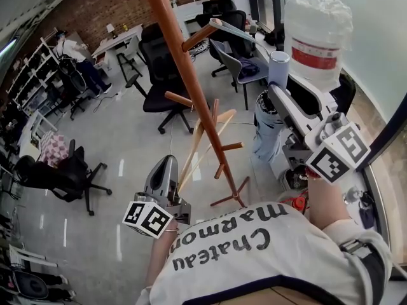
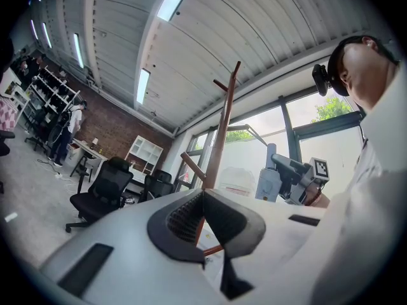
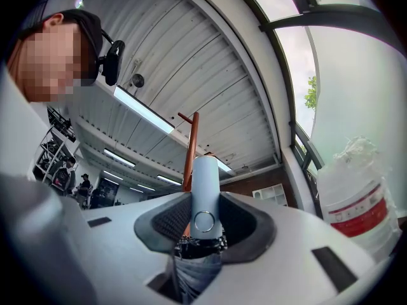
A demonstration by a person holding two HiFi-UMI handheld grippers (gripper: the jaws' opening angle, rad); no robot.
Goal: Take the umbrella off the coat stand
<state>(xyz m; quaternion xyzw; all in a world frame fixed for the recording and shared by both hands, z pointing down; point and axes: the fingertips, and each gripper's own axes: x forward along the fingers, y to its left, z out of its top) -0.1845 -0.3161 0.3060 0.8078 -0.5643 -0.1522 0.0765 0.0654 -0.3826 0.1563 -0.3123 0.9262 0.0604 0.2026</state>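
the right claw (image 3: pixel 204 213) pinches the pale blue handle of the folded umbrella (image 1: pixel 266 129), right of centre in the head view and apart from the wooden coat stand (image 1: pixel 186 68), while the left claw (image 2: pixel 203 197) is pressed together, empty, lower left

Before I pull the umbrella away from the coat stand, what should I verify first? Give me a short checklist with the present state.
1. Jaws of the right gripper closed on the pale blue folded umbrella, at its handle: ok.
2. Umbrella's thin strap off the upper peg of the brown wooden coat stand: not ok, it seems hooked there.
3. Jaws of the left gripper together, nothing between: ok.
4. Room beside the large plastic-wrapped bottle with red label: cannot tell.
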